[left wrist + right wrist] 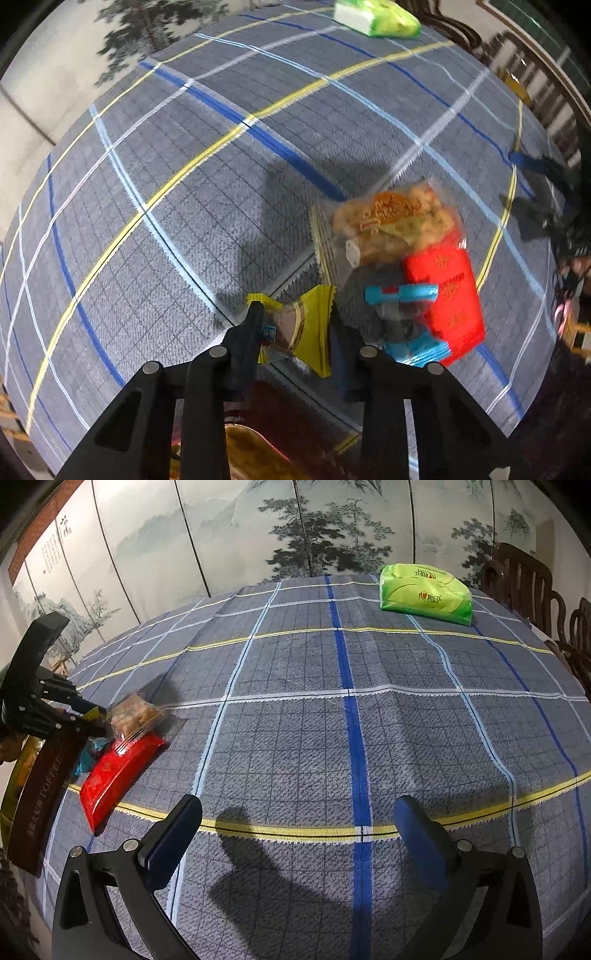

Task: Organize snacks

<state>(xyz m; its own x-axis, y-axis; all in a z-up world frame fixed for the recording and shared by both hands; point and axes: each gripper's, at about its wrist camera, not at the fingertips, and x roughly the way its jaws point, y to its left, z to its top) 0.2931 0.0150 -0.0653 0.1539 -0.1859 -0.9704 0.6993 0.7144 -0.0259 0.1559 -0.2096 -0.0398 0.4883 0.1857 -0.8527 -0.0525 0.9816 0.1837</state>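
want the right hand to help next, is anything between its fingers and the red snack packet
Nothing visible blocks it. Only bare tablecloth lies between the open right gripper and the red packet. The left gripper, shut on a yellow packet, works just beyond it.

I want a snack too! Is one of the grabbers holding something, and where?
The left gripper pinches the yellow packet across its middle. The right gripper is open and holds nothing.

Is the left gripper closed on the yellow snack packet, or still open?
Closed. The left gripper has the yellow snack packet pinched between both fingers, just above the checked tablecloth.
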